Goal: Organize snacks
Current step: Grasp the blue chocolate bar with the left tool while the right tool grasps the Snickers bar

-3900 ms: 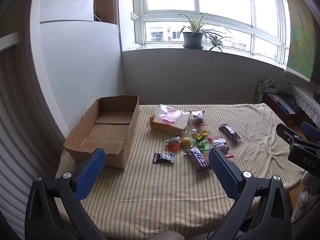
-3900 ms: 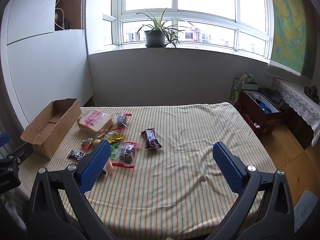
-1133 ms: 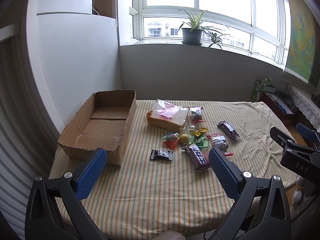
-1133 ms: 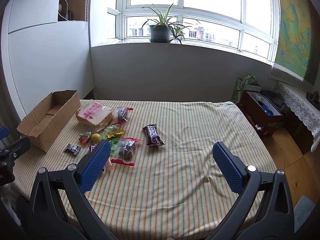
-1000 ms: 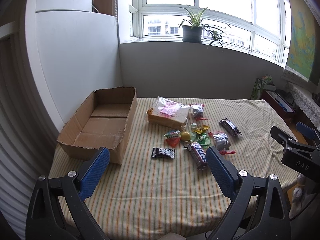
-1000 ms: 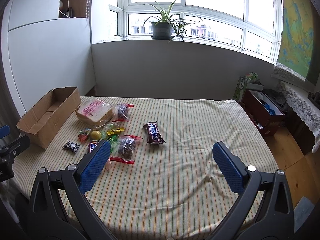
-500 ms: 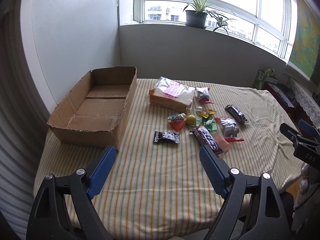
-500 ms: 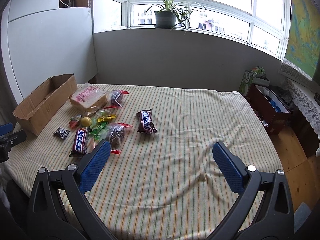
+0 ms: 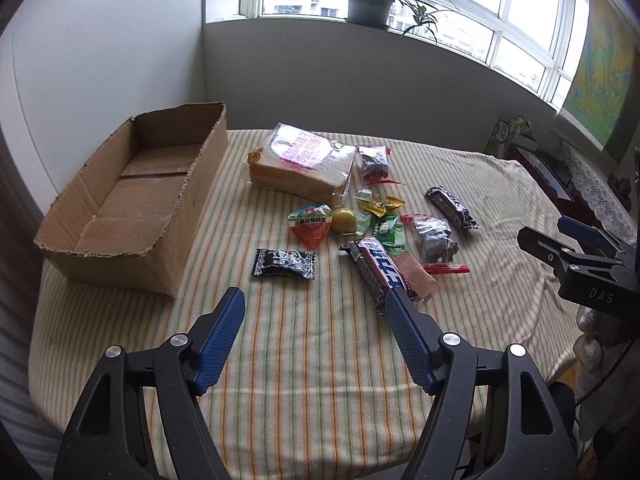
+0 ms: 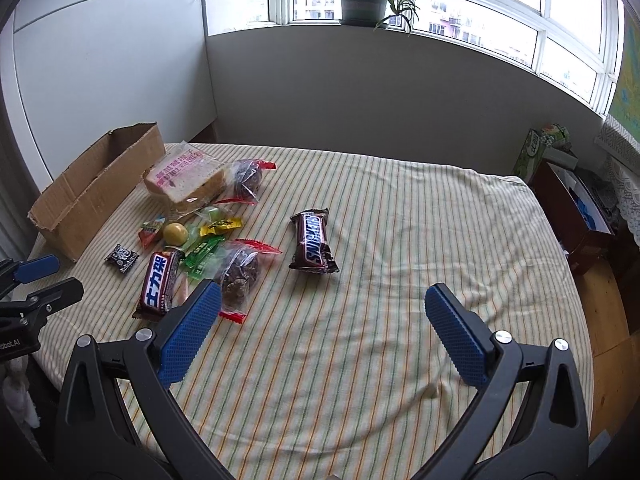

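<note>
Snacks lie loose on the striped cloth; the small black sachet (image 9: 283, 264) sits just ahead of the left tongs (image 9: 314, 304), whose empty jaws have just been narrowing. The right tongs (image 10: 320, 300) gape empty. Closing early could pinch cloth instead.

The pink wafer packet (image 9: 418, 276) is mostly tucked under the Snickers bar (image 9: 378, 270), only a corner pokes out. Small green candy wrappers (image 9: 390, 232) are too tiny to read. The right gripper (image 9: 576, 248) is cut off by the left view's edge.
</note>
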Motion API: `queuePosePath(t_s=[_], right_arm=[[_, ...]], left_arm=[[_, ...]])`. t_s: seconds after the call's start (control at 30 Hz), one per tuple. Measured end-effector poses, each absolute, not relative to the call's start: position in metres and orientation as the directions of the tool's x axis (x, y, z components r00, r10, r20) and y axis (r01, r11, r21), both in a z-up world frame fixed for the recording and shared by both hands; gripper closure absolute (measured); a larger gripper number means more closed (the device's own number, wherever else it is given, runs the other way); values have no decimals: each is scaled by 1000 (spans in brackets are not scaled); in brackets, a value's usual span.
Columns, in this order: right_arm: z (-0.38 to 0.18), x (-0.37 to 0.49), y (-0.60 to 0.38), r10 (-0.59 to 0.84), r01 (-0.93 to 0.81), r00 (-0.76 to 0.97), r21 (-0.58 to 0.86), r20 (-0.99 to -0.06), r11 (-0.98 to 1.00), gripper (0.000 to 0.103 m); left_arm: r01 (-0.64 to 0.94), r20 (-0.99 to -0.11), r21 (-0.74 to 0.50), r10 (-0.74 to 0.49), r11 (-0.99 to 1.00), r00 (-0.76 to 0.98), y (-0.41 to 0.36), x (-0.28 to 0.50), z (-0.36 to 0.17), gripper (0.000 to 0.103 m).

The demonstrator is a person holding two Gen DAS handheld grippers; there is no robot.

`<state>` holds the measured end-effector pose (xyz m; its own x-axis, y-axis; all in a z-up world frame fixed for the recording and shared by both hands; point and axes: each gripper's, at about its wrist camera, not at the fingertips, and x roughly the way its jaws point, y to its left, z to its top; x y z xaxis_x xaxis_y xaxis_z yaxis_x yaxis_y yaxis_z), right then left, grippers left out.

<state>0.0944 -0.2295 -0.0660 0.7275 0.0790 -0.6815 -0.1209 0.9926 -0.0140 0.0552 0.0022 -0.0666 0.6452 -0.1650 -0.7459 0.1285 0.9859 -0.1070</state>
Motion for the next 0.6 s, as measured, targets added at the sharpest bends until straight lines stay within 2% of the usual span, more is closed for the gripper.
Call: queuePosePath(t_s=[0.13, 0.2, 0.33, 0.43, 0.6], right_arm=[[-69, 119, -235, 95, -135, 704, -1, -704, 991, 1], [-72, 131, -237, 105, -151, 687, 0, -719, 988, 8], [-80, 156, -238, 118, -168, 651, 9, -750, 986, 10], [-85, 170, -239, 141, -180, 627, 34, -766, 983, 16], [-92, 186, -233, 155, -201, 606, 39, -780, 979, 16]], left_arm=[[145, -758, -119, -184, 982, 625, -4, 66, -71, 35], [155, -764, -119, -190, 981, 616, -8, 71, -74, 37], [180, -788, -130, -212, 975, 578, -20, 87, -83, 48], [195, -809, -148, -232, 970, 540, -29, 98, -91, 52], [209, -841, -165, -248, 964, 481, -41, 112, -100, 53]])
